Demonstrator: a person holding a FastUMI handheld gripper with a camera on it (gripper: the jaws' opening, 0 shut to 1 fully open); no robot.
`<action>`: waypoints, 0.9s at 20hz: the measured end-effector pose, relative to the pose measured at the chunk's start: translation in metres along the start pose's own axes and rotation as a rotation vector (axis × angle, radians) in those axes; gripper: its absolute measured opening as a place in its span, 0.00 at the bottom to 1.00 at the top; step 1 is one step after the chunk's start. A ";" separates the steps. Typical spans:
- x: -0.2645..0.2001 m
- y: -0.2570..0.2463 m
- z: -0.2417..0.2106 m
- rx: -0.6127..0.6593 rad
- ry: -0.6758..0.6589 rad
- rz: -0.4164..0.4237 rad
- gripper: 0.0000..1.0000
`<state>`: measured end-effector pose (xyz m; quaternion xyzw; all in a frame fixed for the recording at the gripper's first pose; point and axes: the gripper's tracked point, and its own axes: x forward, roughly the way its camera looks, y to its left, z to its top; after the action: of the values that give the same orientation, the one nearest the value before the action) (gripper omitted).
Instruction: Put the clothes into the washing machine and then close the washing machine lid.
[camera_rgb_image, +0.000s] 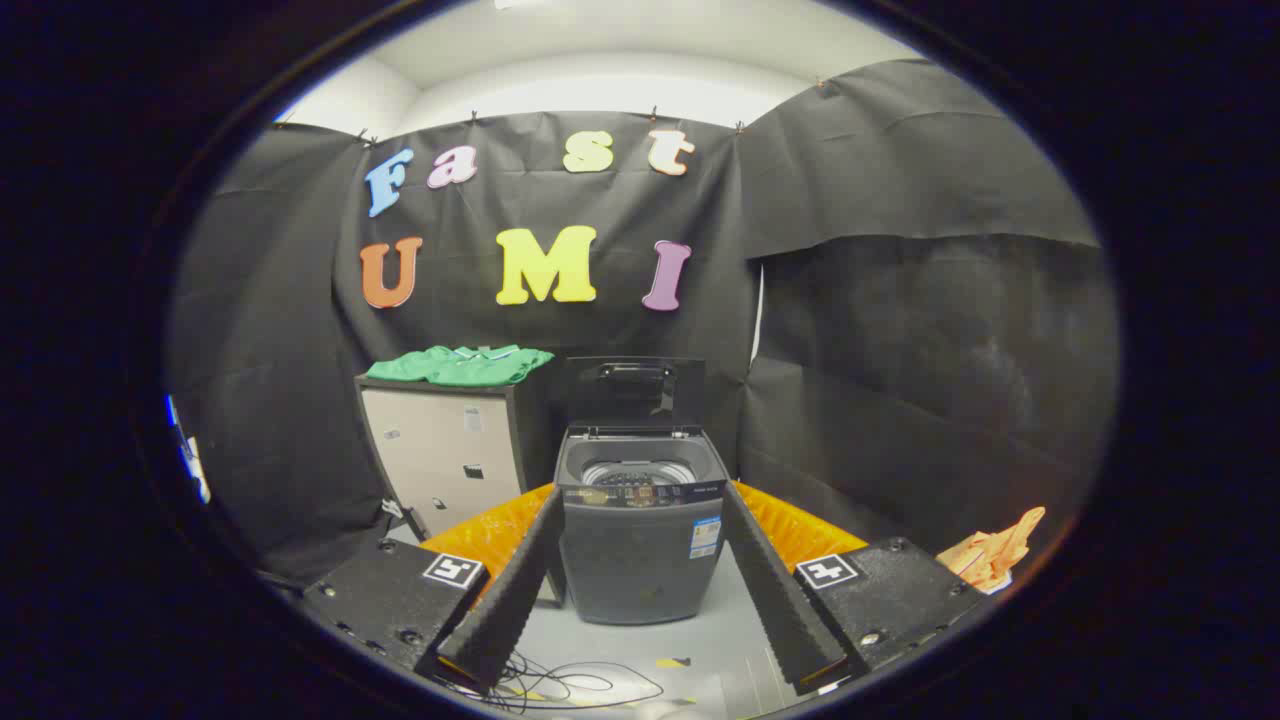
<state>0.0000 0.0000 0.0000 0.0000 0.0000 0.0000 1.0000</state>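
1. While the gripper (640, 590) hung in front of the washer (640, 530), its fingers were spread wide and held nothing.
2. The washer stood on the floor (690, 640), seen between the two fingers and a little beyond their tips. Its lid (633, 392) stood straight up at the back, so the drum was open.
3. The green clothes (462, 364) lay folded on top of a cabinet (445, 462) that stood just beside the washer, higher than the washer's rim. The gripper was well apart from them.
4. I think the clothes could slip. They were soft and folded, so a pinch on one layer might let the rest hang down and catch on the washer's rim.
5. The raised lid could get bumped on the way over, and it might drop shut too soon.
6. Loose wires (560, 685) lay on the floor near the fingers. They could snag.
7. An orange cloth (995, 555) lay off to the far side of the washer from the cabinet. It might get mixed up with the clothes.
8. The washer had a blue sticker (706, 536) on its front, and the cabinet had small labels. All of that writing was too small to read.
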 end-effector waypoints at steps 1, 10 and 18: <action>0.001 0.000 -0.001 0.003 0.002 0.000 0.99; 0.003 0.000 -0.003 0.002 0.017 -0.004 0.99; 0.025 0.007 0.011 0.008 0.023 0.002 0.99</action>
<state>0.0253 0.0066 0.0110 0.0042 0.0117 0.0008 0.9999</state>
